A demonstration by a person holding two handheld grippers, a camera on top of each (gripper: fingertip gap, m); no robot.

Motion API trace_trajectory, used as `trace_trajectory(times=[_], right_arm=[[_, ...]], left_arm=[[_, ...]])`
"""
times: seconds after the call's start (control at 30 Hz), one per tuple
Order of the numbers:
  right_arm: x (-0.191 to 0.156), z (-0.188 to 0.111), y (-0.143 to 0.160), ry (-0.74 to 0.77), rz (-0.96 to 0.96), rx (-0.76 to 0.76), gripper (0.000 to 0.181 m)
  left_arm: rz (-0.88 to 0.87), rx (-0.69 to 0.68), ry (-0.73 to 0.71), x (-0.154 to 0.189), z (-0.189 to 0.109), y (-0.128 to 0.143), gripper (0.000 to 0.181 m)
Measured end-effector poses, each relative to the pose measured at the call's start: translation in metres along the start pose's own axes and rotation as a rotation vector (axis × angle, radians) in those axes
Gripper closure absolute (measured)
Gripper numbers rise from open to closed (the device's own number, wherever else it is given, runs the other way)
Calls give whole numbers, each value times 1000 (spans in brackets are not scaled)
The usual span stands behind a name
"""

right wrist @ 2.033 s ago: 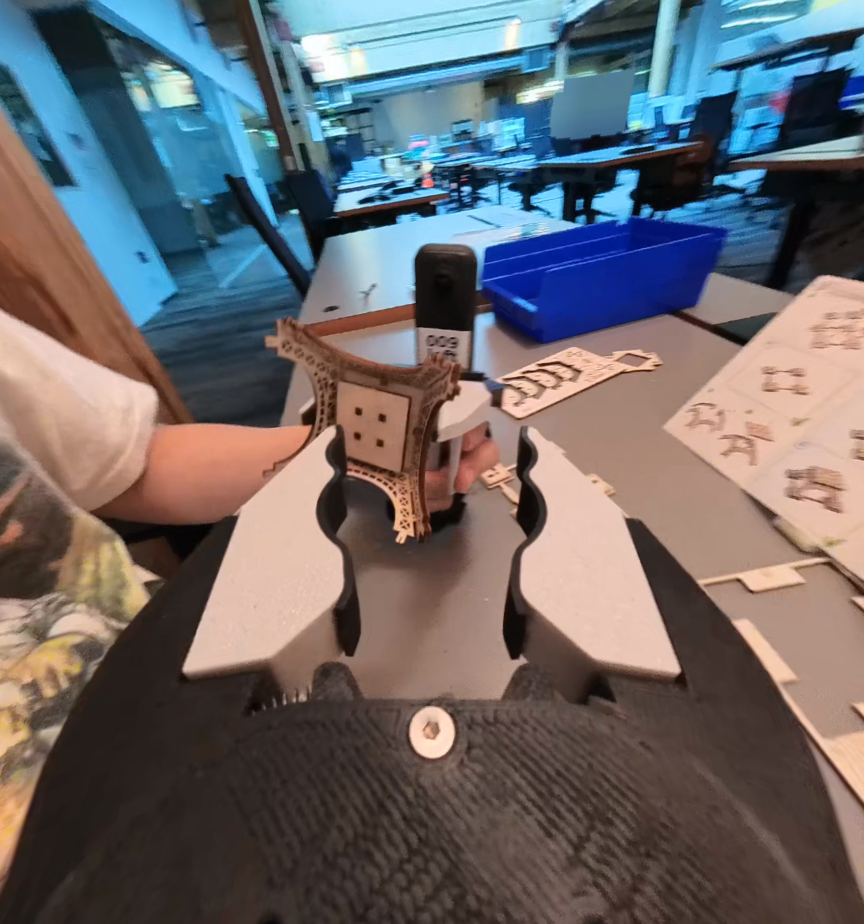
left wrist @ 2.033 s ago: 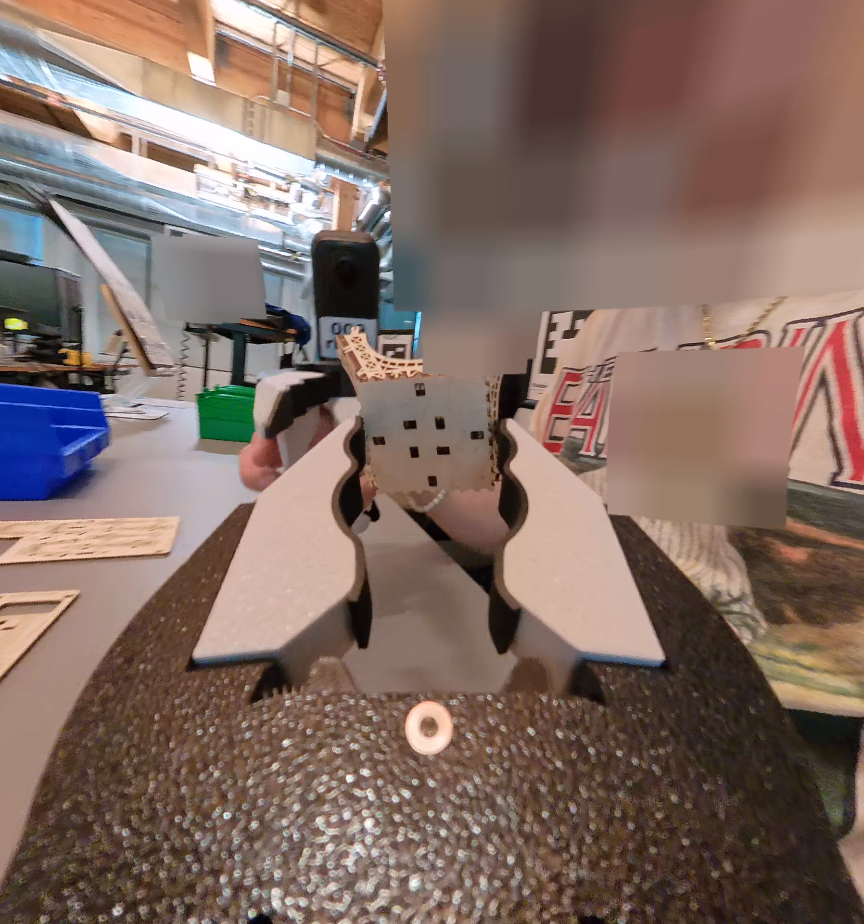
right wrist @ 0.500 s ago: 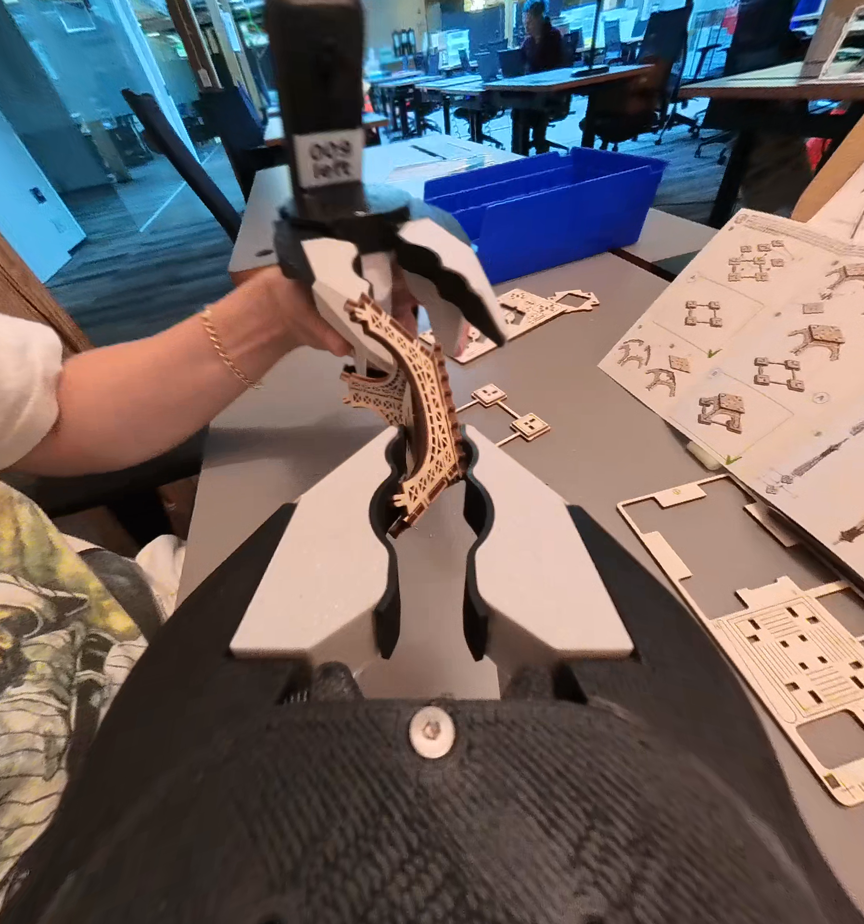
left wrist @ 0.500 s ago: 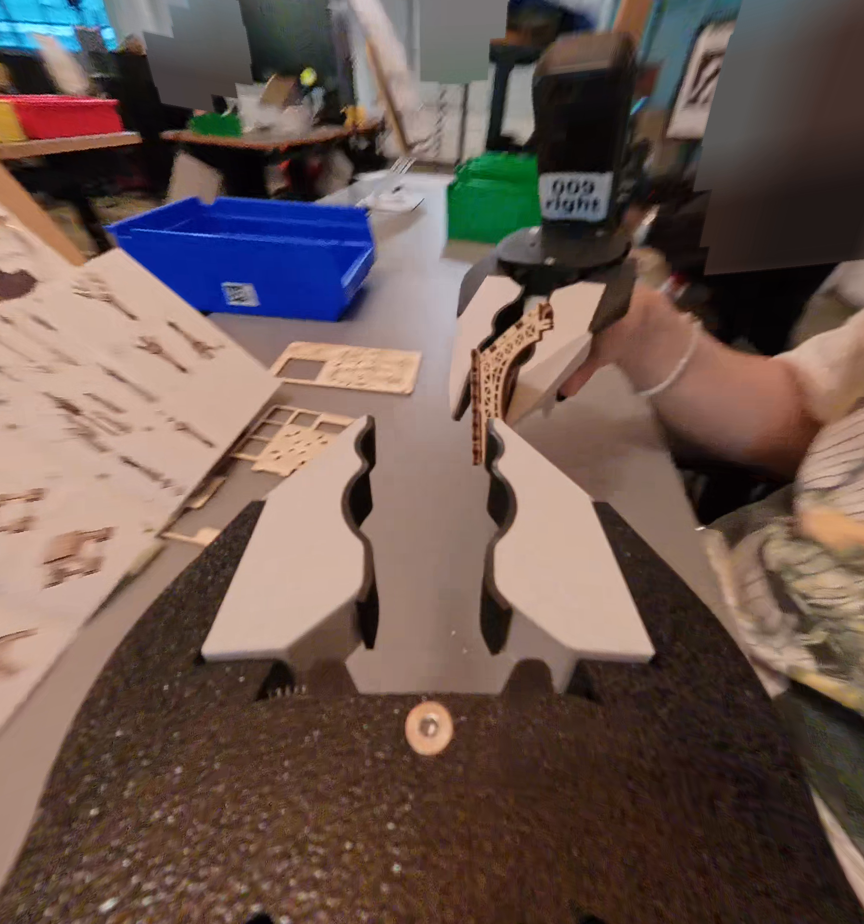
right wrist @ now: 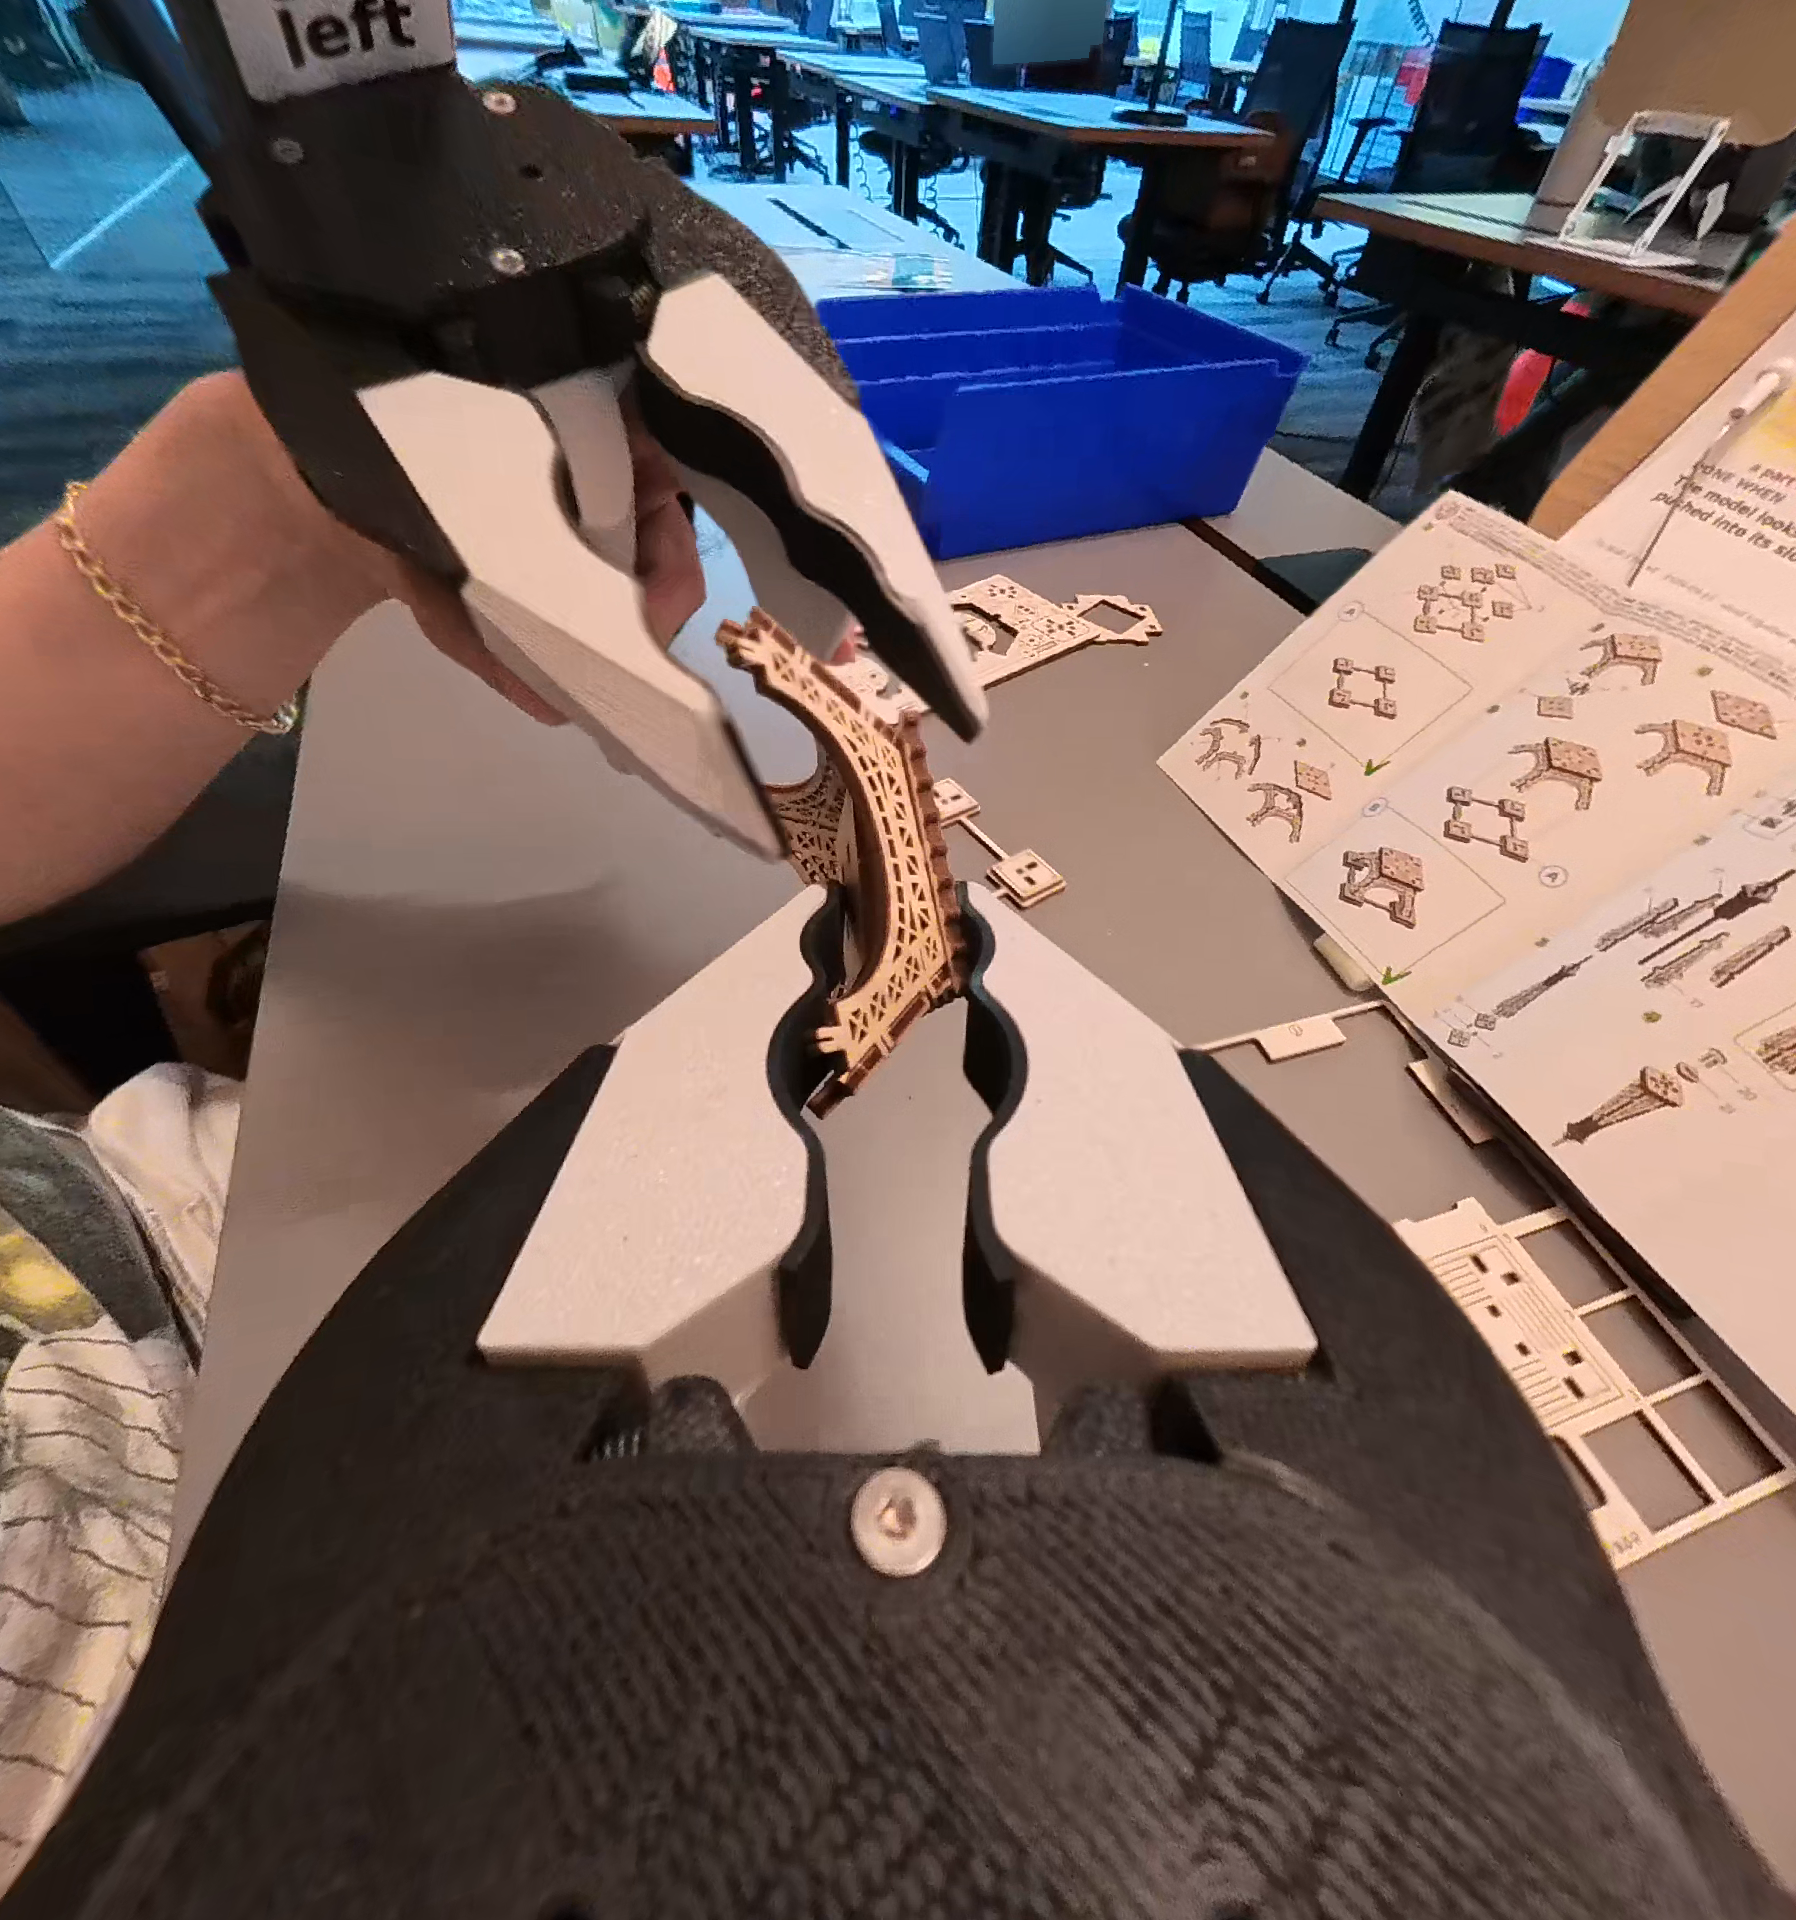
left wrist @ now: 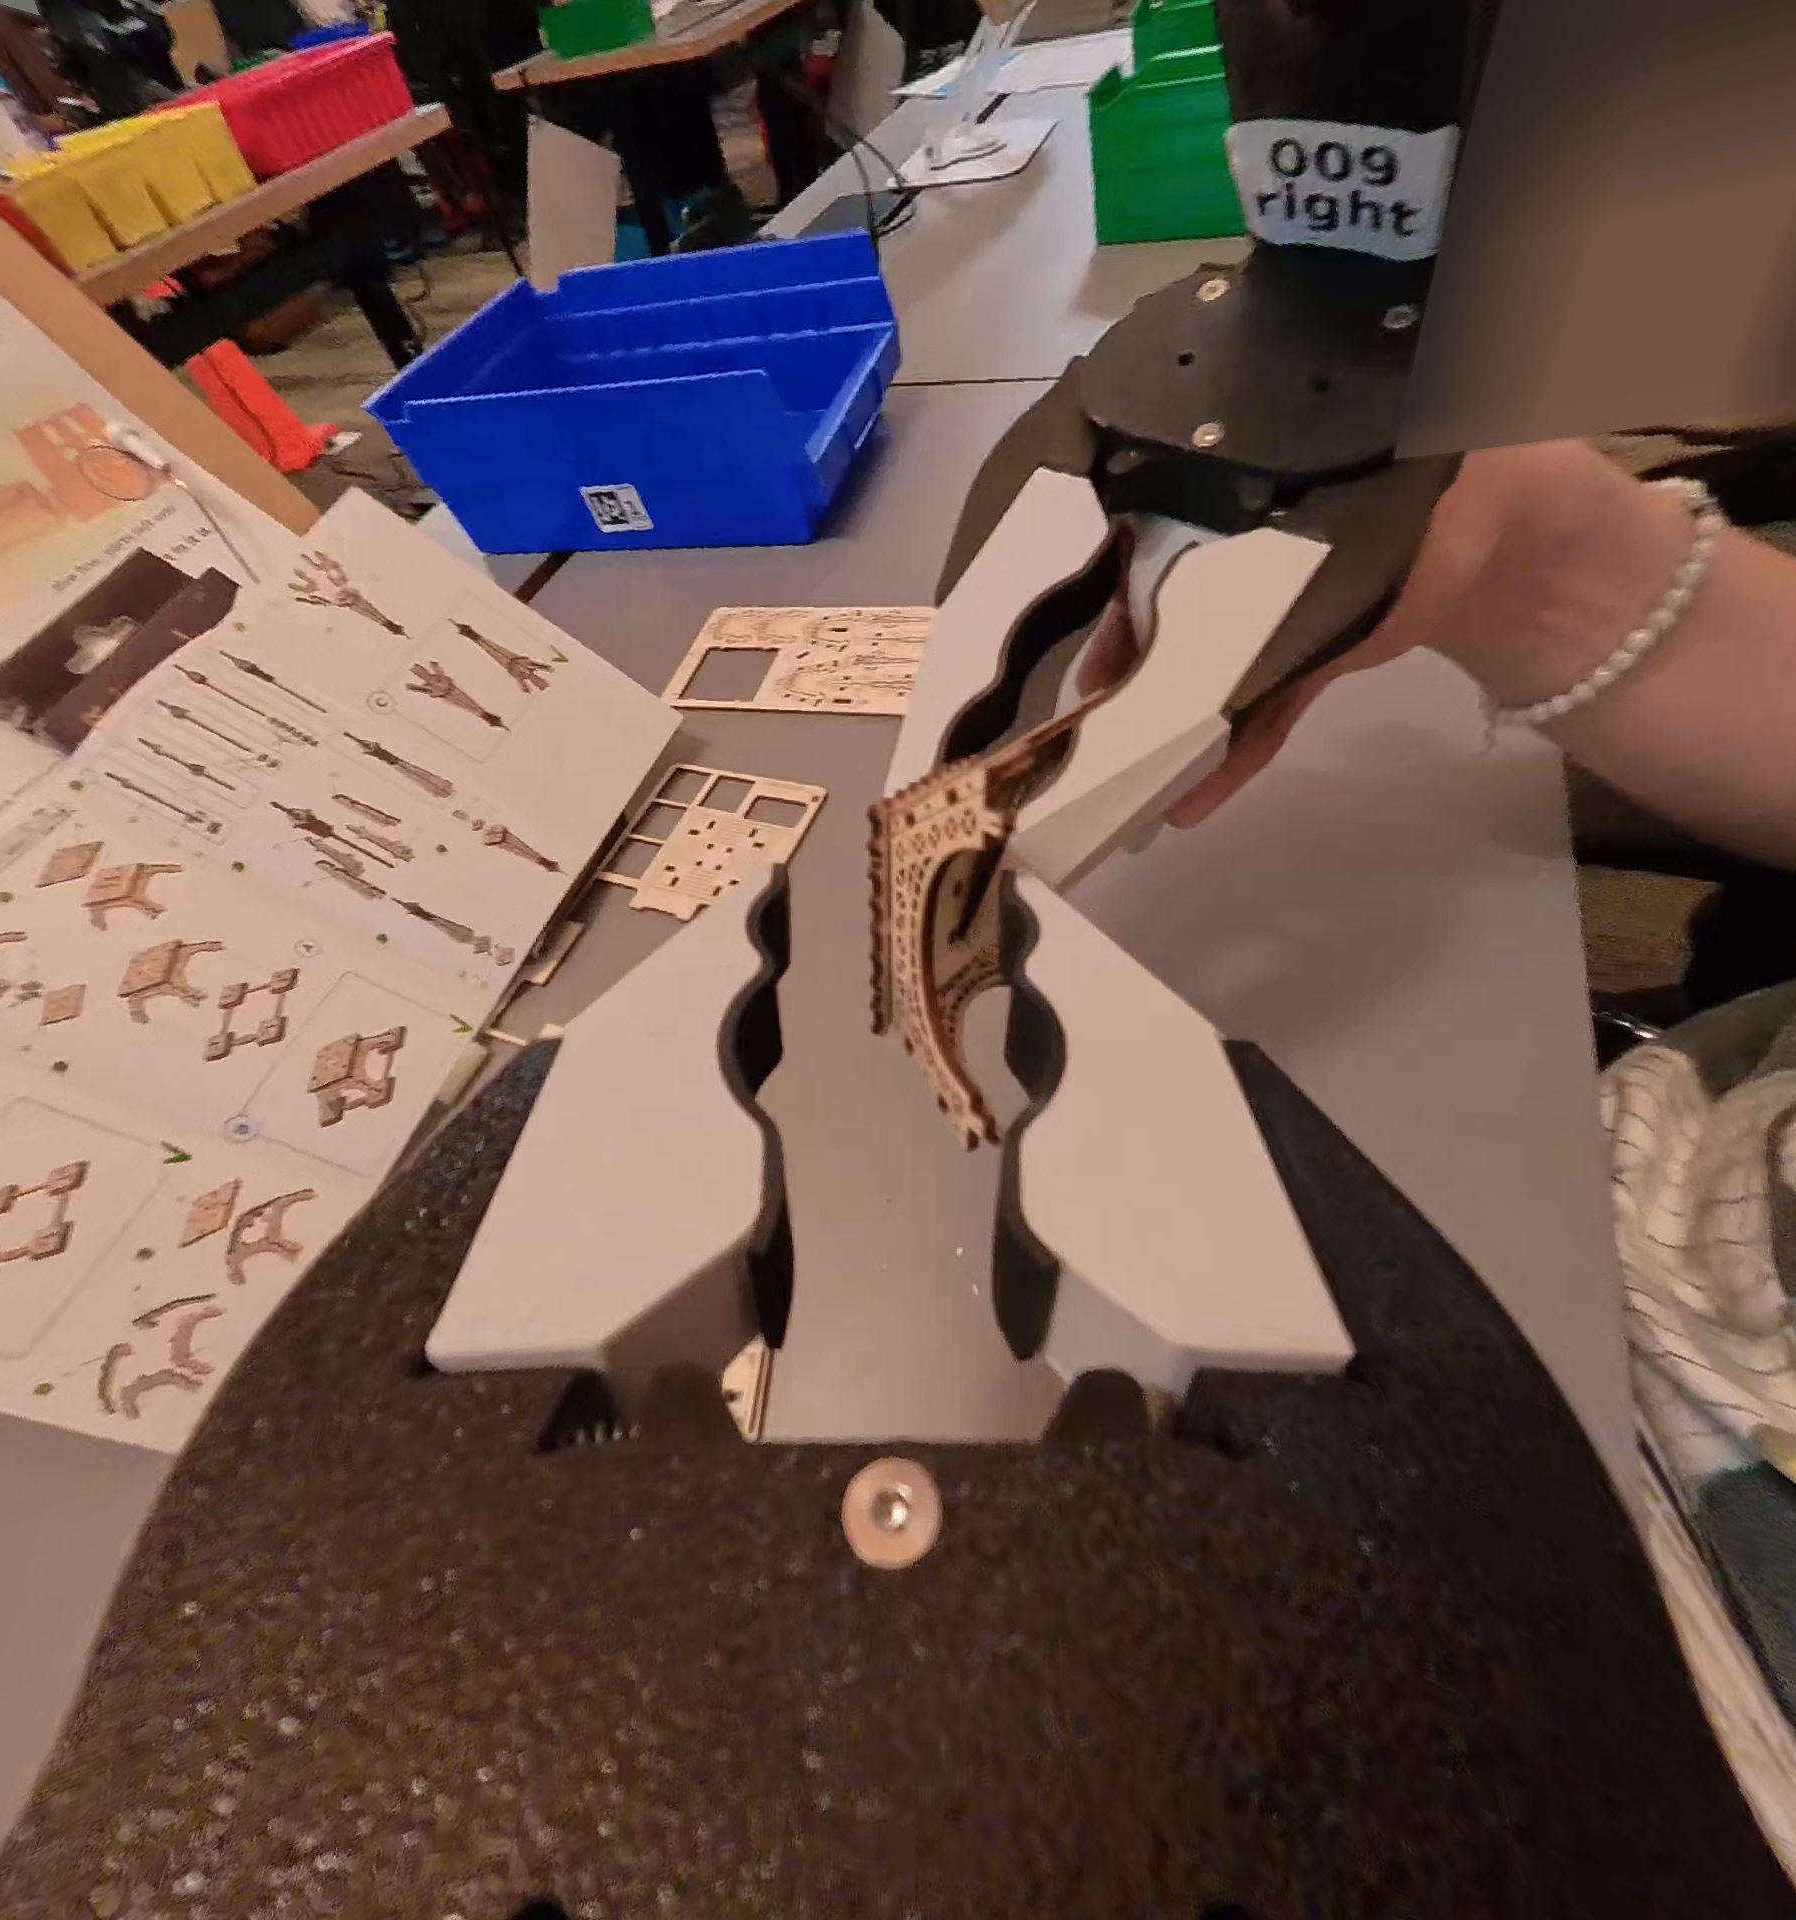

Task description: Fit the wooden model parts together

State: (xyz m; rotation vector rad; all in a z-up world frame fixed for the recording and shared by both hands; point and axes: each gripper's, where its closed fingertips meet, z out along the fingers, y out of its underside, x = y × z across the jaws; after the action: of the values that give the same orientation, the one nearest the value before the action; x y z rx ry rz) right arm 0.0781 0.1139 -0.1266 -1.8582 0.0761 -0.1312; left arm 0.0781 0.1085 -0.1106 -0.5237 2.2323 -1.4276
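Note:
The wooden model (right wrist: 889, 914) is a laser-cut lattice tower base with curved legs. My right gripper (right wrist: 894, 914) is shut on it near one leg and holds it above the grey table. In the left wrist view the model (left wrist: 930, 935) hangs between my left gripper's fingers, close to the right-hand one. My left gripper (left wrist: 899, 894) is open with a wide gap. The right gripper (left wrist: 987, 800) comes in there from the upper right. In the right wrist view the left gripper (right wrist: 847, 764) straddles the model's upper end, jaws apart.
A blue bin (left wrist: 655, 416) stands at the back of the table (left wrist: 1341, 935). An instruction sheet (left wrist: 198, 831) lies to the left. Wooden part sheets (left wrist: 811, 655) and a punched frame (right wrist: 1559, 1351) lie flat, with small square pieces (right wrist: 1024, 873). A person's hands hold both grippers. The tips of both grippers are at nearly the same place.
Two seconds ago my left gripper held the model and the right was open. Now the right holds it. Since half a second ago the grippers have closed in, bringing the model between the left fingers.

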Motion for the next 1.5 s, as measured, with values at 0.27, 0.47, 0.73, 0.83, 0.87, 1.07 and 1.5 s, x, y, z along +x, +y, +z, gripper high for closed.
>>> trace_trajectory(times=[0.27, 0.47, 0.73, 0.83, 0.87, 1.07, 1.5], right_arm=[[-5, -4, -9, 13, -64, 14, 164], [-6, -6, -13, 25, -86, 12, 164], [2, -23, -33, 72, -67, 124, 151], [-2, -24, -38, 51, -53, 157, 153], [-4, -25, -41, 45, -54, 174, 157], [-9, -30, -53, 57, -83, 216, 163], [-3, -35, -56, 66, -70, 251, 165]], left_arm=[[-5, 19, 36, 8, 1, -5, 163], [-15, 29, 84, 11, 1, -8, 168], [-75, 153, 88, 4, -7, -25, 169], [-95, 231, 126, 6, -10, -34, 169], [-94, 258, 136, 7, -11, -36, 169], [-98, 362, 182, 11, -16, -45, 169], [-133, 393, 176, 5, -17, -51, 169]])
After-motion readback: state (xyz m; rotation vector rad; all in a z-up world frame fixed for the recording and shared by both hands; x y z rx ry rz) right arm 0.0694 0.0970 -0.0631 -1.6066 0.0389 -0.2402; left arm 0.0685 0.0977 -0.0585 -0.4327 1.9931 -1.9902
